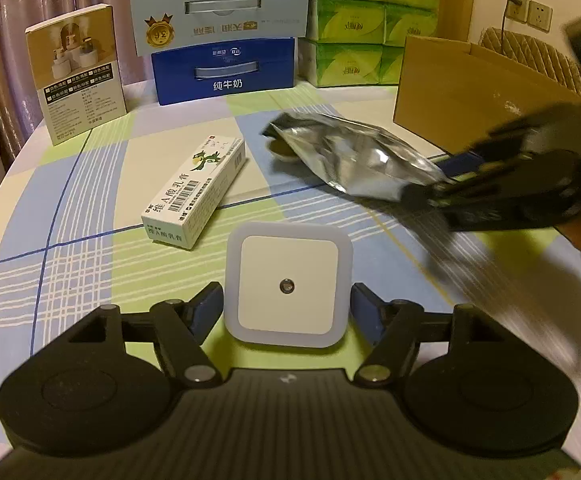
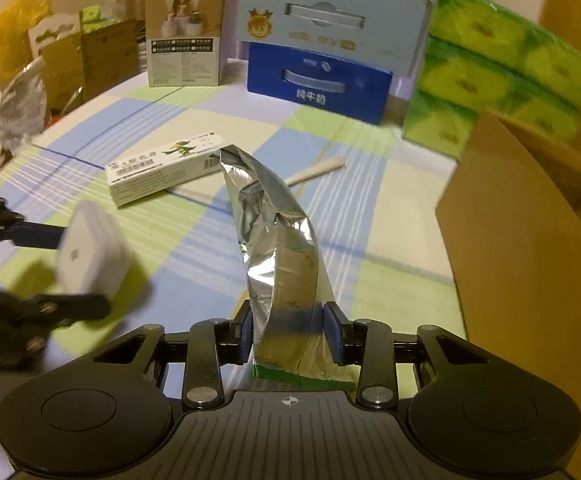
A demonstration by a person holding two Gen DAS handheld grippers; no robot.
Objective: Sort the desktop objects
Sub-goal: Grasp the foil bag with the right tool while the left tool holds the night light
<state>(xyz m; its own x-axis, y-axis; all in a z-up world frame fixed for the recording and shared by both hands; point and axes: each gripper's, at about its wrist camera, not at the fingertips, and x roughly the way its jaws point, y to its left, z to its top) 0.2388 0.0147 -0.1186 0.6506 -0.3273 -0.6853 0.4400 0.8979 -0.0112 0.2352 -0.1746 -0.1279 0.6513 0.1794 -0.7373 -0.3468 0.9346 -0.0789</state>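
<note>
My left gripper point(image 1: 287, 305) is shut on a white square night light point(image 1: 288, 284) and holds it above the checked tablecloth; it also shows in the right wrist view point(image 2: 90, 250). My right gripper point(image 2: 290, 334) is shut on a crumpled silver foil pouch point(image 2: 280, 264), lifted off the table; the pouch also shows in the left wrist view point(image 1: 354, 158). A white medicine box point(image 1: 196, 190) with a green dragon lies on the cloth, also in the right wrist view point(image 2: 166, 166). A thin wooden stick point(image 2: 316, 172) lies beyond the pouch.
An open cardboard box point(image 1: 470, 92) stands at the right, close to my right gripper point(image 2: 530, 264). At the back stand a blue milk carton point(image 1: 226, 72), green tissue packs point(image 1: 370, 24) and a humidifier box point(image 1: 76, 72). Bags point(image 2: 22, 60) sit off the table's left.
</note>
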